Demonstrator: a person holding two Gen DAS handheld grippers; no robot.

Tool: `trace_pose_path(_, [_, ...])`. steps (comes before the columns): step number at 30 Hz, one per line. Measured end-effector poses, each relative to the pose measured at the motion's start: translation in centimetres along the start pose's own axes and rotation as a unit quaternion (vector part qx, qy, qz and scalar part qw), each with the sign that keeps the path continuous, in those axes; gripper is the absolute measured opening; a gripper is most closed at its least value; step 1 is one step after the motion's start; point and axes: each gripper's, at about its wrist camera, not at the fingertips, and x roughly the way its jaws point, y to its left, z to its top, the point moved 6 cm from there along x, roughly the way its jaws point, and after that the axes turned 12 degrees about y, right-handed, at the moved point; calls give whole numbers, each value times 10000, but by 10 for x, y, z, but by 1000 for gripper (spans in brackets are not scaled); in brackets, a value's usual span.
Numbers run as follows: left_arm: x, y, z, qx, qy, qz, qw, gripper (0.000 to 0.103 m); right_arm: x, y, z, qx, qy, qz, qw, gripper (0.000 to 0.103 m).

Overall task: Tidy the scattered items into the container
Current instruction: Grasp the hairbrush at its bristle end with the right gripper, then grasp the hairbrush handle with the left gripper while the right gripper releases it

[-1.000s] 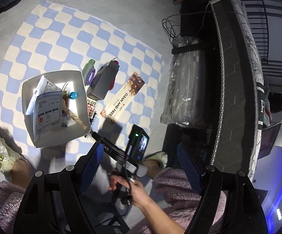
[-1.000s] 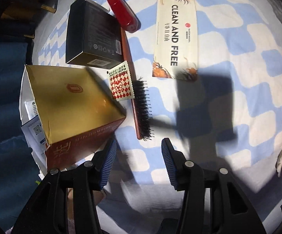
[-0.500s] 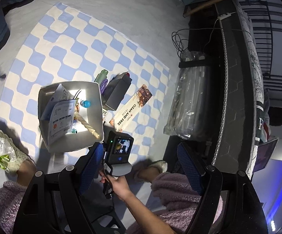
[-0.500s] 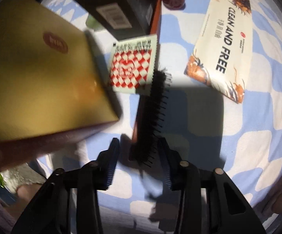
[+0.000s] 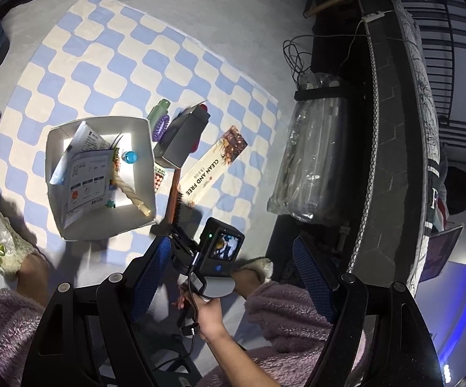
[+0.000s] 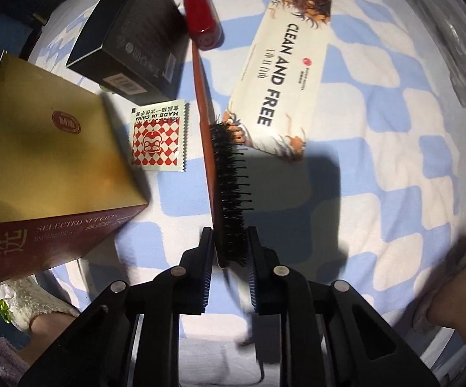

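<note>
- Right wrist view: the right gripper (image 6: 229, 242) points steeply down at the checkered mat (image 6: 378, 148); its jaws have just been closing and now pinch the bristle end of the hairbrush (image 6: 229, 190).
- From the jaws, the brush handle runs toward 12 o'clock, ending at the red case (image 6: 202, 16).
- At 10 o'clock sits the container (image 6: 39, 148), gold-sided; the red-checked sachet (image 6: 157, 138) lies between it and the brush.
- The black box (image 6: 130, 42) is at 11 o'clock, the "CLEAN AND FREE" packet (image 6: 281, 74) at 1 o'clock.
- Left wrist view: the left gripper (image 5: 233, 277) hangs with jaws wide apart, holding nothing, with the container's open top at 10 o'clock.
</note>
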Motion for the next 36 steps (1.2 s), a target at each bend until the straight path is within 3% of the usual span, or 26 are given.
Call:
trace_pose_path(7, [21, -9, 6, 169, 48, 315, 9994, 77, -34, -42, -22, 374, -208, 526, 9977, 20])
trace_pose_path(10, [31, -3, 7, 67, 126, 385, 9992, 77, -56, -45, -23, 714, -305, 1093, 9910, 20])
trace_pose_path(15, [40, 9, 10, -232, 3, 569, 9981, 77, -86, -29, -18, 1426, -414, 2440, 9583, 20])
trace_pose_path(18, [44, 14, 7, -323, -52, 739, 9967, 77, -121, -16, -11, 1611, -562, 2890, 9420, 19])
trace_pose_path(22, [59, 2, -1, -74, 165, 884, 9959, 77, -160, -8, -9, 1590, -773, 3336, 9260, 19])
trace_pose_path(29, [79, -6, -1, 5, 510, 631, 9967, 77, -210, 20, -20, 1057, -1123, 3735, 9147, 19])
trace_pose_path(33, [82, -1, 7, -105, 508, 397, 9979, 77, -230, 29, -30, 927, -1210, 4072, 9005, 19])
trace_pose_path(36, [83, 7, 13, -361, 422, 13, 9985, 77, -246, 37, -39, 760, -1253, 4403, 8858, 19])
